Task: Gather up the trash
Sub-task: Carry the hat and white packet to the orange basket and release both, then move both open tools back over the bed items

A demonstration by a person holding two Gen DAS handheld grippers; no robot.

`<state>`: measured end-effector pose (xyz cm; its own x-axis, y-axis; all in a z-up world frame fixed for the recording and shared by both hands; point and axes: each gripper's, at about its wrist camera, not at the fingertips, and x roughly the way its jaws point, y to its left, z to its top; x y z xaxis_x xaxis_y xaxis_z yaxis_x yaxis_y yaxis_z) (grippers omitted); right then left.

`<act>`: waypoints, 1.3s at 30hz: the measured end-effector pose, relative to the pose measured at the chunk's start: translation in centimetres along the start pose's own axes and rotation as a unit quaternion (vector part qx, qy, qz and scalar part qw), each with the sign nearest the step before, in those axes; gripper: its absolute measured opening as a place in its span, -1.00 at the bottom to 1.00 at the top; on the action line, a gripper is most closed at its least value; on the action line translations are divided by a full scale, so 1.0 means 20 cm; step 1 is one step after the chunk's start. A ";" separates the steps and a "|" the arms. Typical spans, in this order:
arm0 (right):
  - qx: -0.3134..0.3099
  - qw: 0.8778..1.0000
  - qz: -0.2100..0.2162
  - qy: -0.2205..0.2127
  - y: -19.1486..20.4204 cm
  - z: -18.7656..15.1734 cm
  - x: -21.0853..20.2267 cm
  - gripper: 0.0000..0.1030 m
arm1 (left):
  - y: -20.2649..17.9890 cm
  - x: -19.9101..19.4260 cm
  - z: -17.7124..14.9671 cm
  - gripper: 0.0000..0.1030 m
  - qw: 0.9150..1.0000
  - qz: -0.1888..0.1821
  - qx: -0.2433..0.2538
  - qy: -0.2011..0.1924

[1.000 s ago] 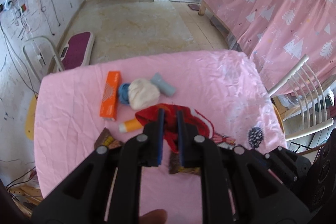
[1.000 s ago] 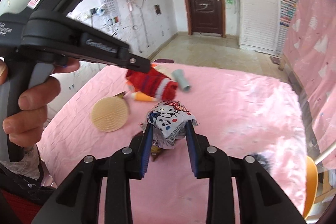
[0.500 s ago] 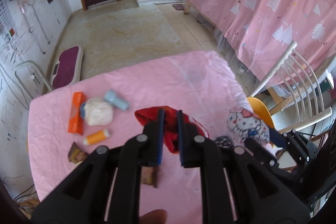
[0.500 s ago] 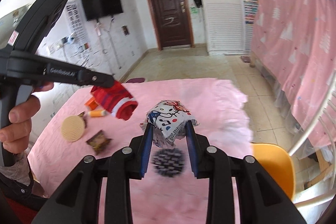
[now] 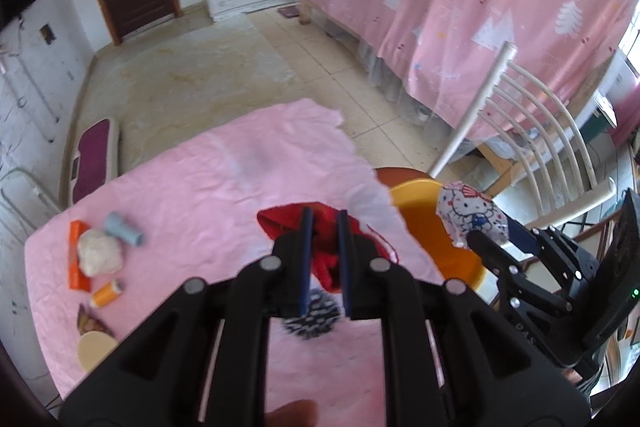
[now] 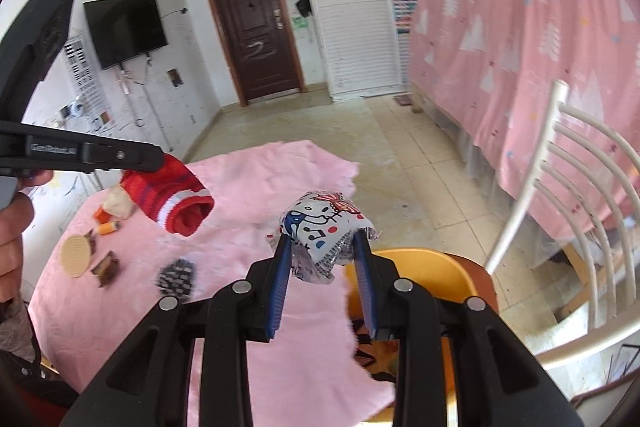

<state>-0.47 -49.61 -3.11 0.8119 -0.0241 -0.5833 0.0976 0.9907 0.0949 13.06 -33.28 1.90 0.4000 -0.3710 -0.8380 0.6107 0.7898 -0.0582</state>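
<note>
My left gripper (image 5: 324,223) is shut on a red sock (image 5: 292,223) with white stripes and holds it in the air above the pink table (image 5: 224,187). The sock also shows in the right wrist view (image 6: 176,203). My right gripper (image 6: 322,243) is shut on a crumpled Hello Kitty wrapper (image 6: 320,223) and holds it over the table's right edge, just above an orange bin (image 6: 436,271). The wrapper (image 5: 472,215) and the orange bin (image 5: 428,227) show in the left wrist view too.
On the table lie a black-and-white spotted piece (image 6: 178,277), a brown wrapper (image 6: 106,267), a round tan disc (image 6: 76,255), an orange thread spool (image 5: 106,293), a white wad (image 5: 98,255), an orange box (image 5: 74,259) and a grey tube (image 5: 124,231). A white chair (image 6: 580,211) stands at the right.
Both grippers have moved right and lifted, each with its load. The Hello Kitty wrapper has gone from over the table's middle to above the orange bin at the right edge.
</note>
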 end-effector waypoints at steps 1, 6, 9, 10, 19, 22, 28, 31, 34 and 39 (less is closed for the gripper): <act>0.004 1.000 -0.003 0.001 -0.02 -0.01 0.01 -0.60 | -0.03 0.01 0.01 -0.79 1.000 -0.003 0.004 0.000; 0.028 0.999 -0.017 0.010 -0.15 -0.05 0.05 -0.60 | -0.17 0.06 0.03 -0.79 0.999 -0.033 0.027 0.006; 0.043 0.999 -0.021 0.017 -0.21 -0.08 0.09 -0.59 | -0.25 0.10 0.05 -0.79 0.998 -0.049 0.041 0.011; 0.047 0.998 -0.022 0.020 -0.22 -0.09 0.10 -0.59 | -0.27 0.11 0.06 -0.79 0.998 -0.053 0.045 0.012; 0.077 0.996 -0.029 0.032 -0.35 -0.16 0.16 -0.59 | -0.47 0.24 0.10 -0.79 0.995 -0.070 0.069 0.027; 0.083 0.995 -0.029 0.036 -0.36 -0.17 0.17 -0.55 | -0.51 0.28 0.11 -0.58 0.994 -0.076 0.072 0.033; 0.079 0.995 -0.031 0.048 -0.34 -0.20 0.20 -0.34 | -0.51 0.30 0.11 -0.23 0.995 -0.074 0.061 0.039; 0.077 0.995 -0.034 0.047 -0.33 -0.19 0.21 -0.20 | -0.48 0.29 0.11 -0.22 0.995 -0.072 0.055 0.038; 0.074 0.996 -0.035 0.046 -0.31 -0.18 0.21 -0.20 | -0.45 0.27 0.09 -0.22 0.996 -0.071 0.051 0.034; 0.064 0.997 -0.033 0.041 -0.25 -0.14 0.20 -0.20 | -0.38 0.21 0.07 -0.22 0.996 -0.068 0.042 0.026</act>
<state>0.56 -54.30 -8.22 0.7517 -0.0719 -0.6556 0.2259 0.9620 0.1536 11.19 -41.52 -0.41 0.2758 -0.4446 -0.8522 0.7131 0.6891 -0.1288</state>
